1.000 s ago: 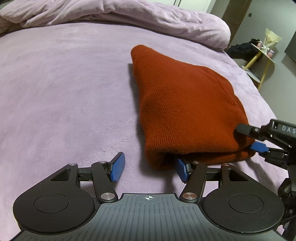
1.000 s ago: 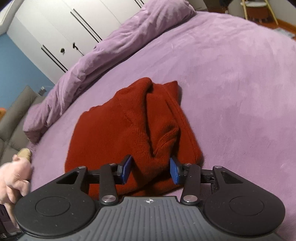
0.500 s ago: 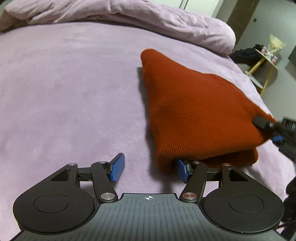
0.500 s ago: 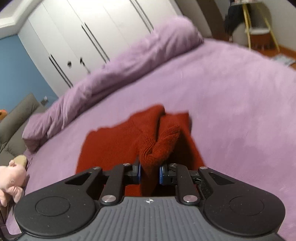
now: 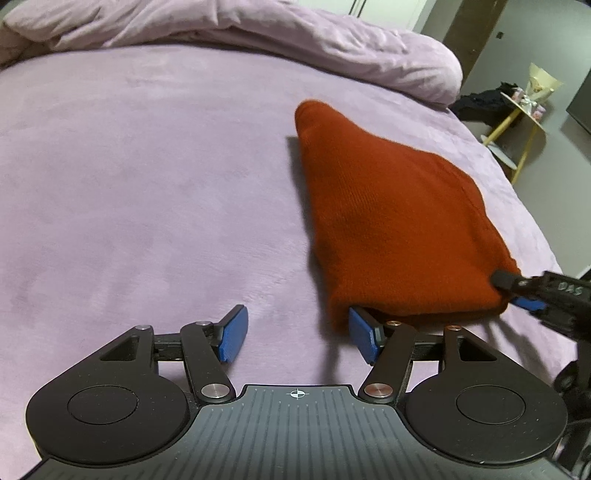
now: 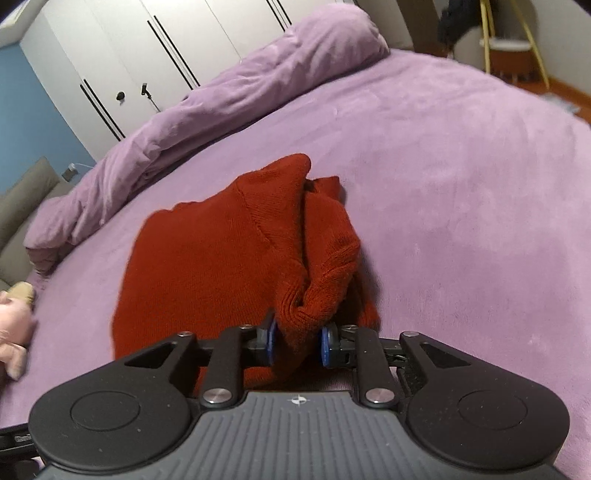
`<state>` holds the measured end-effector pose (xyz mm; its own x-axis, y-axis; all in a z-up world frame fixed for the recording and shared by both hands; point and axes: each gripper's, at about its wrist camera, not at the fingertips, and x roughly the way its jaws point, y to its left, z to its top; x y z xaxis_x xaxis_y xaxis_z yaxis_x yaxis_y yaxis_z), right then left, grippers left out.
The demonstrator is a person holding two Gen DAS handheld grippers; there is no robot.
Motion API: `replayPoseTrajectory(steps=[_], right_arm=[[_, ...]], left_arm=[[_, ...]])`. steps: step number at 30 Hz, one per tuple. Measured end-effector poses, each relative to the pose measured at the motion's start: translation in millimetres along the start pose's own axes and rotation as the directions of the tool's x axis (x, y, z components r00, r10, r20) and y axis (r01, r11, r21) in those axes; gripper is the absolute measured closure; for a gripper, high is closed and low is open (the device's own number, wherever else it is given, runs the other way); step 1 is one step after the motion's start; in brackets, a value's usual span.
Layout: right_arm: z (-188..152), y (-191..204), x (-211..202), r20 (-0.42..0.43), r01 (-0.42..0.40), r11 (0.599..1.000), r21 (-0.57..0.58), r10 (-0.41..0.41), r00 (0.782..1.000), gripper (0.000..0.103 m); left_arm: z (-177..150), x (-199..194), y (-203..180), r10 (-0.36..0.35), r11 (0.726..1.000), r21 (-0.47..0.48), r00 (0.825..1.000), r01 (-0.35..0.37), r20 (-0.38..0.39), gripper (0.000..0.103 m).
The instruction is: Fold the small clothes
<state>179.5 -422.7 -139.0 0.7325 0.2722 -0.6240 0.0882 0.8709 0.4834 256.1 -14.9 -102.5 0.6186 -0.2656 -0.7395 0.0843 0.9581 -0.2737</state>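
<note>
A rust-red knitted sweater lies folded on the purple bed. My left gripper is open at the sweater's near left corner; its right finger sits under the sweater's edge. My right gripper is shut on a bunched fold of the sweater and holds that fold a little above the bed. The right gripper also shows in the left wrist view, at the sweater's near right corner.
A rumpled purple duvet lies along the far side of the bed. White wardrobes stand behind it. A yellow-legged side table stands off the bed's right edge. A pink soft toy lies at the left.
My right gripper has closed on the sweater's fold and lifted it. The sweater's right side has been pulled up and over. My left gripper stays open at the corner.
</note>
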Motion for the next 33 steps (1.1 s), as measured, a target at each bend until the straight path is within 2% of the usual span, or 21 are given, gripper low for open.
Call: replayPoseTrajectory(steps=[3, 6, 9, 11, 13, 14, 17, 19, 20, 21, 22, 24, 29, 30, 32, 33], right_arm=[[0.2, -6.7, -21.7, 0.045, 0.014, 0.999, 0.037, -0.016, 0.999, 0.072], [4.9, -4.2, -31.6, 0.120, 0.022, 0.999, 0.045, -0.027, 0.992, 0.072], [14.0, 7.2, -17.5, 0.095, -0.033, 0.999, 0.028, 0.030, 0.995, 0.072], [14.7, 17.4, -3.1, 0.069, -0.056, 0.997, -0.049, 0.060, 0.996, 0.072], [11.9, 21.2, 17.0, 0.003, 0.026, 0.992, -0.121, -0.026, 1.000, 0.073], [9.0, 16.8, 25.9, -0.021, 0.042, 0.989, -0.141, -0.045, 0.999, 0.073], [10.0, -2.3, 25.0, -0.026, -0.027, 0.993, -0.111, 0.024, 0.999, 0.074], [19.1, -11.2, 18.7, -0.044, -0.081, 0.994, -0.077, 0.078, 0.996, 0.073], [22.5, -17.7, 13.6, -0.033, -0.116, 0.992, -0.047, 0.114, 0.993, 0.070], [27.9, -26.1, 10.4, -0.010, -0.142, 0.990, -0.009, 0.142, 0.990, 0.059], [33.3, -34.6, 9.4, 0.006, -0.160, 0.987, 0.030, 0.160, 0.987, 0.038], [43.4, -55.0, 14.3, 0.018, -0.183, 0.975, 0.129, 0.182, 0.983, 0.024], [59.6, -93.2, 66.9, -0.077, -0.313, 0.882, 0.352, 0.360, 0.930, 0.024], [61.8, -94.0, 74.3, -0.072, -0.346, 0.860, 0.374, 0.399, 0.914, 0.025], [64.9, -90.1, 87.8, -0.083, -0.409, 0.814, 0.412, 0.481, 0.873, 0.032], [66.4, -89.0, 95.5, -0.099, -0.413, 0.804, 0.427, 0.495, 0.863, 0.037]], left_arm=[[3.4, -12.1, 8.4, 0.026, 0.999, 0.019, 0.999, -0.026, 0.039, 0.034], [14.8, -11.1, 16.2, -0.001, 0.999, -0.052, 0.999, 0.003, 0.041, 0.033], [28.0, -3.9, 16.1, -0.097, 0.988, -0.114, 0.994, 0.101, 0.041, 0.032], [36.0, 4.7, 13.7, -0.120, 0.983, -0.138, 0.992, 0.125, 0.041, 0.031], [42.4, 15.3, 12.9, -0.128, 0.979, -0.153, 0.991, 0.132, 0.036, 0.031], [44.7, 20.2, 13.8, -0.132, 0.977, -0.166, 0.991, 0.135, 0.030, 0.031], [54.5, 35.8, 19.2, -0.186, 0.966, -0.178, 0.983, 0.185, 0.012, 0.029], [60.7, 45.2, 23.7, -0.218, 0.959, -0.185, 0.976, 0.215, 0.000, 0.025], [63.6, 50.5, 26.7, -0.251, 0.949, -0.197, 0.968, 0.247, 0.004, 0.024], [65.8, 55.5, 29.0, -0.270, 0.940, -0.214, 0.963, 0.264, 0.003, 0.023], [67.7, 61.0, 30.4, -0.291, 0.930, -0.233, 0.957, 0.283, 0.000, 0.022], [71.3, 74.3, 34.3, -0.340, 0.902, -0.282, 0.940, 0.326, -0.001, 0.022], [76.5, 110.8, 39.1, -0.442, 0.818, -0.416, 0.897, 0.397, -0.013, 0.025], [77.6, 115.6, 37.9, -0.450, 0.812, -0.422, 0.893, 0.403, -0.013, 0.028], [80.2, 122.6, 33.8, -0.440, 0.820, -0.415, 0.898, 0.394, -0.019, 0.032], [81.6, 124.6, 32.4, -0.437, 0.824, -0.410, 0.899, 0.391, -0.021, 0.036]])
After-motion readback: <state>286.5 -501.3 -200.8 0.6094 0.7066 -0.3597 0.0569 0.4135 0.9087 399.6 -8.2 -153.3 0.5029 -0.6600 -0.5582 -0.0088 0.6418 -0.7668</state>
